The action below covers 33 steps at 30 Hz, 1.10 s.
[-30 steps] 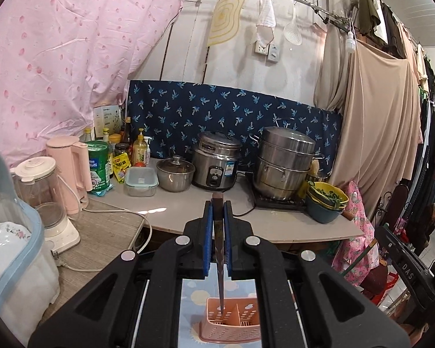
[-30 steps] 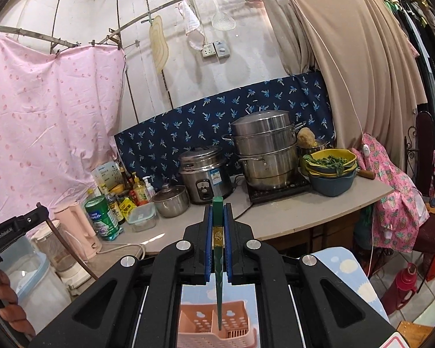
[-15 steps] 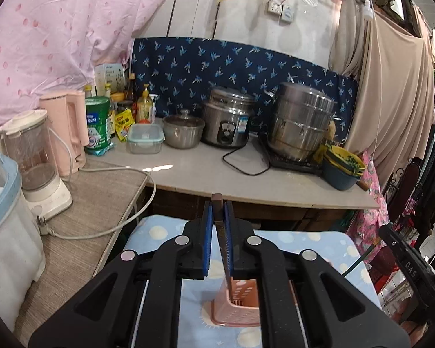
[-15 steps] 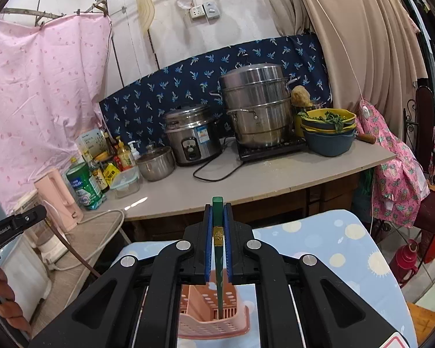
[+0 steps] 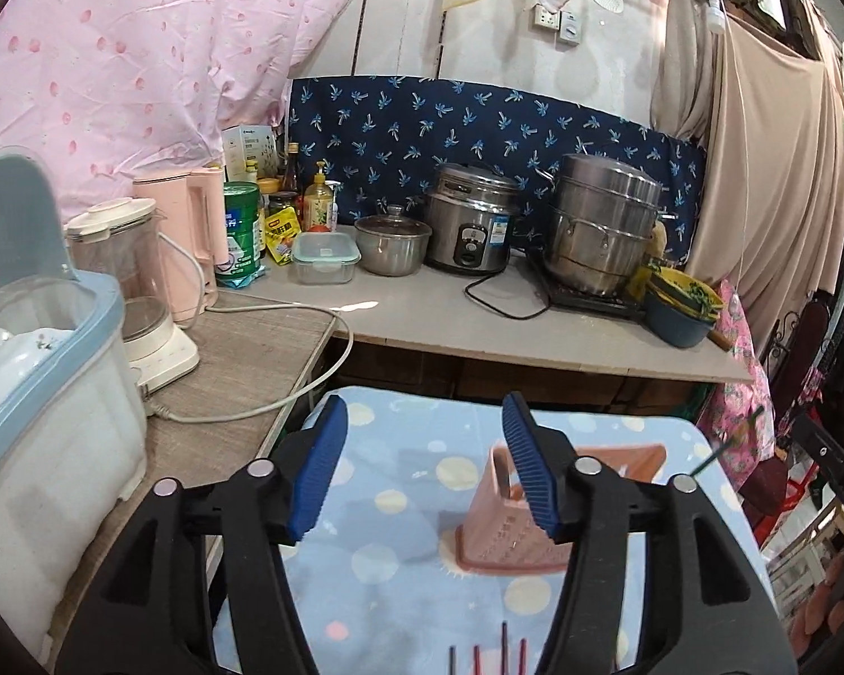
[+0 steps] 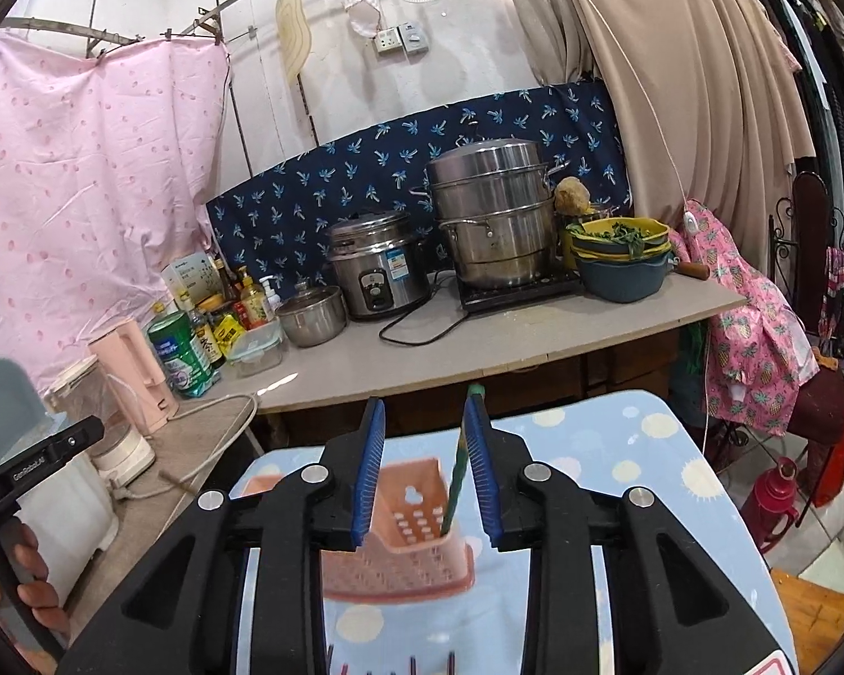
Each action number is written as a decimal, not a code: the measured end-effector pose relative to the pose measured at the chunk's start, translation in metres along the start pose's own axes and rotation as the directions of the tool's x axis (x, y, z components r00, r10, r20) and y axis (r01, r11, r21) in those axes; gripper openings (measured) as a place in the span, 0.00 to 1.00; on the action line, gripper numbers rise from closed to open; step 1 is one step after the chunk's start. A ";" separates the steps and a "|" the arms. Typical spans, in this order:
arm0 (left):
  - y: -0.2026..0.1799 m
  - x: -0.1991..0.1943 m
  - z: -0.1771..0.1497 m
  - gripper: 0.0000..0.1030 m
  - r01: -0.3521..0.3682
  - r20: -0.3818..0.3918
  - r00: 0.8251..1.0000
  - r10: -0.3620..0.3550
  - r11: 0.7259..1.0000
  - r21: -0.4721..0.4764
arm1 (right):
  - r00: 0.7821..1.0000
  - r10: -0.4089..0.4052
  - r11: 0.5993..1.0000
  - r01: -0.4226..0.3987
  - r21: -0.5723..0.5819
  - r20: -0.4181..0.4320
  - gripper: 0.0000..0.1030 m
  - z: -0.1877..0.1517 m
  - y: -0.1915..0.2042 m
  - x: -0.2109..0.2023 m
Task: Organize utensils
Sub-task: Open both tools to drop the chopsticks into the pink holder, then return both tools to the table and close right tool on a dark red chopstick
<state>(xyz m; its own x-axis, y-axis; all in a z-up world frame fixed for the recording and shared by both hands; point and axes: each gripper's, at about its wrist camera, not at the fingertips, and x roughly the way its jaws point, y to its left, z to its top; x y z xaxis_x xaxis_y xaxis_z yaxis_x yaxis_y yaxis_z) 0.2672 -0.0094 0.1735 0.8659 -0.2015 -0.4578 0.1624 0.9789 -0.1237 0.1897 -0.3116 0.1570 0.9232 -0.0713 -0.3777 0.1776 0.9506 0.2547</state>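
Both grippers were opening over the pink perforated plastic holder (image 6: 399, 557) on the dotted blue cloth (image 5: 399, 472): left gripper (image 5: 422, 469) wide and empty, right gripper (image 6: 425, 472) narrower, its green utensil (image 6: 457, 467) leaning on one ribbed blue pad, tip already inside. More thin sticks (image 5: 503, 655) lay on the cloth, apparently still unsorted.

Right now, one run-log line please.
left claw: opening, empty | right claw: opening, green utensil between pads, tip in pink holder
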 end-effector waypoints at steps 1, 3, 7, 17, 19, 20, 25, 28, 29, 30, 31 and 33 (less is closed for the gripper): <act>0.000 -0.006 -0.006 0.56 -0.006 -0.003 1.000 0.006 1.000 0.012 | 1.000 0.001 1.000 -0.001 -0.002 -0.010 0.32 -0.006 -0.001 -0.006; 0.000 -0.014 -0.018 0.58 -0.022 -0.016 1.000 0.023 0.999 0.030 | 1.000 -0.002 1.000 0.002 -0.012 -0.025 0.32 -0.017 0.000 -0.018; 0.004 -0.029 -0.043 0.58 -0.036 -0.048 0.998 0.039 0.998 0.043 | 0.998 0.003 1.000 -0.004 -0.021 -0.066 0.32 -0.042 0.000 -0.039; 0.015 -0.057 -0.121 0.58 -0.036 -0.146 0.988 0.044 0.998 0.059 | 0.987 -0.035 0.998 0.025 -0.063 -0.159 0.32 -0.119 -0.002 -0.079; 0.015 -0.062 -0.135 0.58 -0.039 -0.159 0.986 0.049 0.997 0.061 | 0.982 -0.049 0.997 0.037 -0.073 -0.180 0.32 -0.134 -0.001 -0.084; 0.015 -0.064 -0.144 0.58 -0.038 -0.169 0.984 0.048 0.997 0.063 | 0.980 -0.053 0.996 0.039 -0.078 -0.190 0.32 -0.141 0.000 -0.087; 0.016 -0.070 -0.180 0.58 -0.013 -0.236 0.972 0.025 0.999 0.050 | 0.970 -0.083 0.992 0.059 -0.110 -0.228 0.32 -0.174 0.001 -0.099; 0.016 -0.073 -0.196 0.58 -0.008 -0.264 0.964 0.017 0.999 0.035 | 0.961 -0.086 0.992 0.059 -0.109 -0.263 0.32 -0.195 0.000 -0.102; 0.016 -0.074 -0.201 0.58 -0.008 -0.271 0.962 0.016 0.999 0.033 | 0.958 -0.089 0.992 0.061 -0.109 -0.273 0.32 -0.201 -0.001 -0.103; 0.016 -0.075 -0.205 0.58 -0.007 -0.278 0.961 0.015 1.000 0.031 | 0.954 -0.094 0.992 0.065 -0.112 -0.284 0.32 -0.208 -0.001 -0.103; 0.017 -0.076 -0.211 0.58 -0.004 -0.285 0.958 0.012 1.000 0.028 | 0.950 -0.102 0.991 0.070 -0.118 -0.293 0.32 -0.214 0.000 -0.103; 0.017 -0.078 -0.218 0.58 -0.011 -0.293 0.956 0.021 0.999 0.035 | 0.945 -0.111 0.990 0.077 -0.122 -0.309 0.32 -0.224 0.000 -0.103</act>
<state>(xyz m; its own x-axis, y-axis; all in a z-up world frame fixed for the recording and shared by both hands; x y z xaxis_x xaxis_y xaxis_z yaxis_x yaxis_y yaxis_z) 0.0996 0.0158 0.0152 0.6925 -0.1820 -0.6981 0.1695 0.9816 -0.0877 0.0178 -0.2367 -0.0037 0.7470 -0.0799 -0.6600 0.2051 0.9720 0.1145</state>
